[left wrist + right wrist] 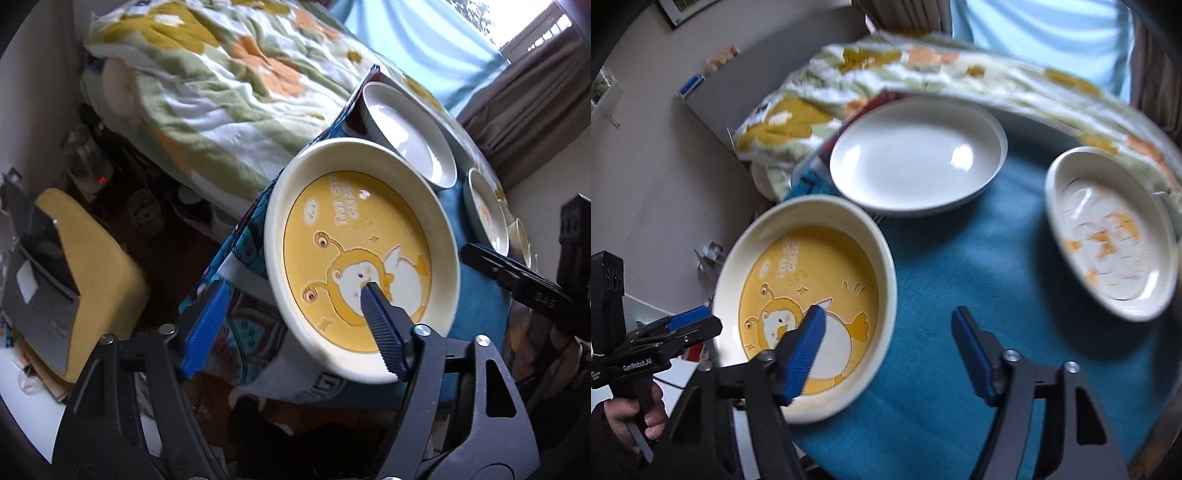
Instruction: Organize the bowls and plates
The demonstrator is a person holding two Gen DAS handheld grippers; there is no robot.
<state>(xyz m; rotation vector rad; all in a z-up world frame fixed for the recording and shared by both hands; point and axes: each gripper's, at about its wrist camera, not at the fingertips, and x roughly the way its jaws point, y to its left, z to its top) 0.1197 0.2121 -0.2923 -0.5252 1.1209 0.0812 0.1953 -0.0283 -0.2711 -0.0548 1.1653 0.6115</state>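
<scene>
A cream plate with a yellow duck picture lies at the left edge of a blue-clothed table; it also shows in the right wrist view. My left gripper is open, its jaws straddling the plate's near rim, one finger over the picture, the other outside. Its jaws also show at the plate's left edge in the right wrist view. My right gripper is open and empty above the blue cloth, right of that plate. A plain white bowl sits behind. A second duck plate sits at the right.
The blue cloth covers the table. A floral quilt lies on a bed beyond the table. A yellow stool with a laptop stands at the lower left. The right gripper's body shows at the right edge of the left wrist view.
</scene>
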